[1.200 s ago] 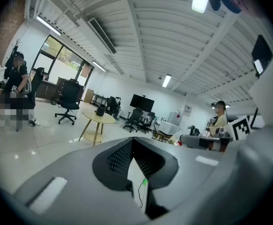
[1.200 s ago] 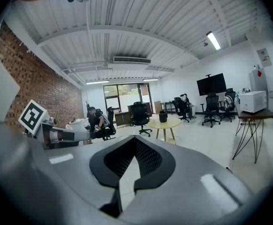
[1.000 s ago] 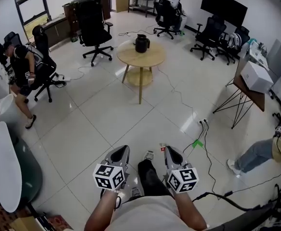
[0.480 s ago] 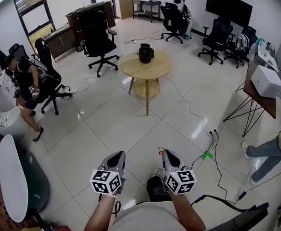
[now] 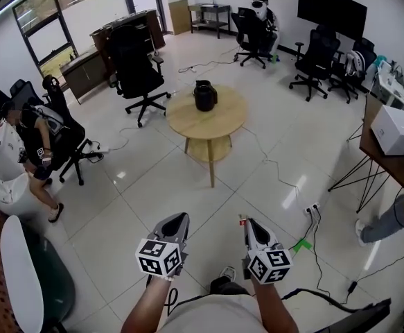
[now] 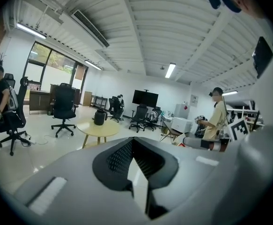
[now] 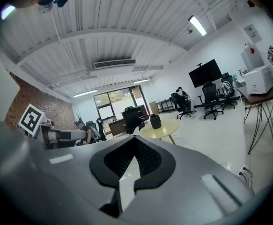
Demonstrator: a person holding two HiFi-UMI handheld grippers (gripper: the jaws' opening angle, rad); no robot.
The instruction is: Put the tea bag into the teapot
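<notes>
The person stands well back from the round wooden table (image 5: 219,123), holding both grippers out low over the tiled floor (image 5: 160,175). The left gripper (image 5: 176,218) has its jaws pressed together on nothing. The right gripper (image 5: 247,223) pinches the tea bag (image 5: 242,220), whose small red-and-white end shows at its tips. The black teapot (image 5: 203,96) sits near the tabletop's far edge.

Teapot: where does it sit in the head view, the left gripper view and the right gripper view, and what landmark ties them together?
Head view: black teapot above centre, a little right of the black office chair.
Left gripper view: teapot left of centre, about mid-height.
Right gripper view: teapot just right of centre, about mid-height.
Shared landmark: the round wooden table it stands on, seen in all three.
</notes>
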